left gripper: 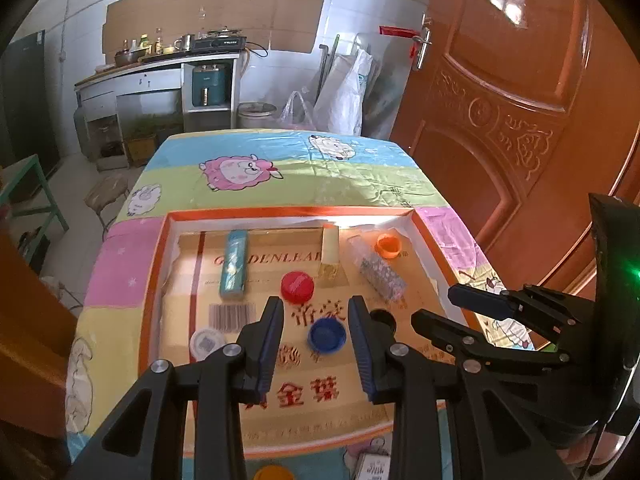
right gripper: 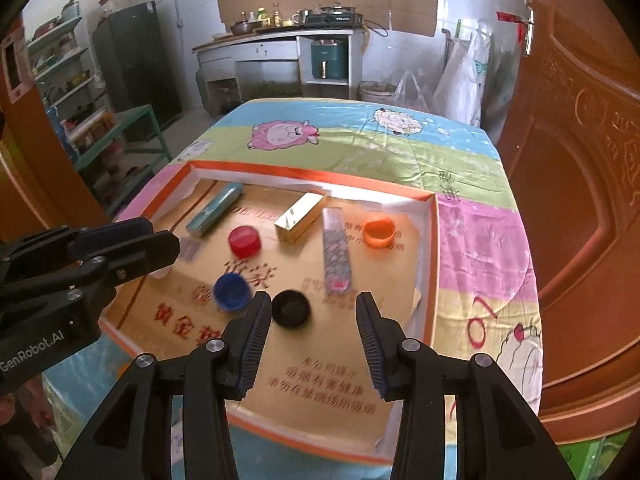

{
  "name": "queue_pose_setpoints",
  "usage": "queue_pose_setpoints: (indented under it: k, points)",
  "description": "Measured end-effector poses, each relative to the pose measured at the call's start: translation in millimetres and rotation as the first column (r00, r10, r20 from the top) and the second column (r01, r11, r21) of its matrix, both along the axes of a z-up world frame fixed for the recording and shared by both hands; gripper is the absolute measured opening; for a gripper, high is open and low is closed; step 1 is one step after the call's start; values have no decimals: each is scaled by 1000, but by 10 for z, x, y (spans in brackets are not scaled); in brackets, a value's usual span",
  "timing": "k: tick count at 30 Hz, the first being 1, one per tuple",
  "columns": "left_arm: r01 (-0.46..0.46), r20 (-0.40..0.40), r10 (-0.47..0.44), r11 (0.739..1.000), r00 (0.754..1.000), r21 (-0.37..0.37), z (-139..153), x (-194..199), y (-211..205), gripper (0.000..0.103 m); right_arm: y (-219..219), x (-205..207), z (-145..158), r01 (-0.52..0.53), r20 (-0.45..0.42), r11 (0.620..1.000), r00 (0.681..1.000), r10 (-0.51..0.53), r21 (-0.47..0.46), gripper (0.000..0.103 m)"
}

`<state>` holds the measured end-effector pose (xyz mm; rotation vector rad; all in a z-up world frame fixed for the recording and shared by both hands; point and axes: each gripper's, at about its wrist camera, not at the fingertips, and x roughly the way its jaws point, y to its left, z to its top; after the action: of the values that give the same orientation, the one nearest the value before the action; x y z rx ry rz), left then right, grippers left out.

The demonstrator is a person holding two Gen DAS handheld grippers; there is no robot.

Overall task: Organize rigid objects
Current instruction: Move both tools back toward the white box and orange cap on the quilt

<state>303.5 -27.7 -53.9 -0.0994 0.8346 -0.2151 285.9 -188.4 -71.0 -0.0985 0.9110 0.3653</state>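
While both grippers hang over the near end of the shallow orange-rimmed tray (right gripper: 434,240), neither has hold of anything: the left gripper (left gripper: 316,312) has its fingers spread wide, with the blue cap (left gripper: 326,335) lying on the tray floor between them, untouched, and the right gripper (right gripper: 308,304) is likewise wide open, with the black cap (right gripper: 291,308) just beside the inner face of its left finger (right gripper: 256,320). Five caps sit in the tray: blue and black nearest, a white one (left gripper: 206,343) at the near left, a red one (right gripper: 244,241) toward the middle, and an orange one (right gripper: 379,232) at the far right. Three long boxes lie beyond them: a teal box (right gripper: 215,210) at the far left, a gold box (right gripper: 299,218) in the middle, and a clear patterned box (right gripper: 337,250) on the right, running from near the black cap toward the orange one. All are apart from one another. Outside the tray's near edge, in the left wrist view, a yellow-orange cap (left gripper: 272,473) and a small printed box (left gripper: 374,466) rest on the table (right gripper: 472,240), which wears a pastel cloth with cartoon sheep. Beyond the table stand a kitchen counter (right gripper: 272,46) with bottles and a stove, and a carved wooden door (left gripper: 520,120) on the right.
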Motion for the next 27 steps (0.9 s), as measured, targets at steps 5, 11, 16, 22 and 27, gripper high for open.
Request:
queue_pose_setpoints:
  k: [5,11,16,22,27]
  points:
    - [-11,12,11,1000,1000,11,15,-177,72,33,50,-184,20,1,-1,1000,1000,-1,8,45]
    - [-30,12,30,1000,999,4,1,-373,203,33,130,-395,24,-9,-7,1000,1000,9,12,45]
    - [-44,17,44,999,999,-4,-5,-530,321,33,207,-572,5,-20,-12,1000,1000,20,-7,45]
    - [-57,27,57,998,998,-22,-25,-734,480,33,262,-776,1,-24,-19,1000,1000,24,-5,45]
    - [-58,22,58,998,998,-31,-115,-899,597,33,360,-956,-49,-13,-37,1000,999,14,15,46]
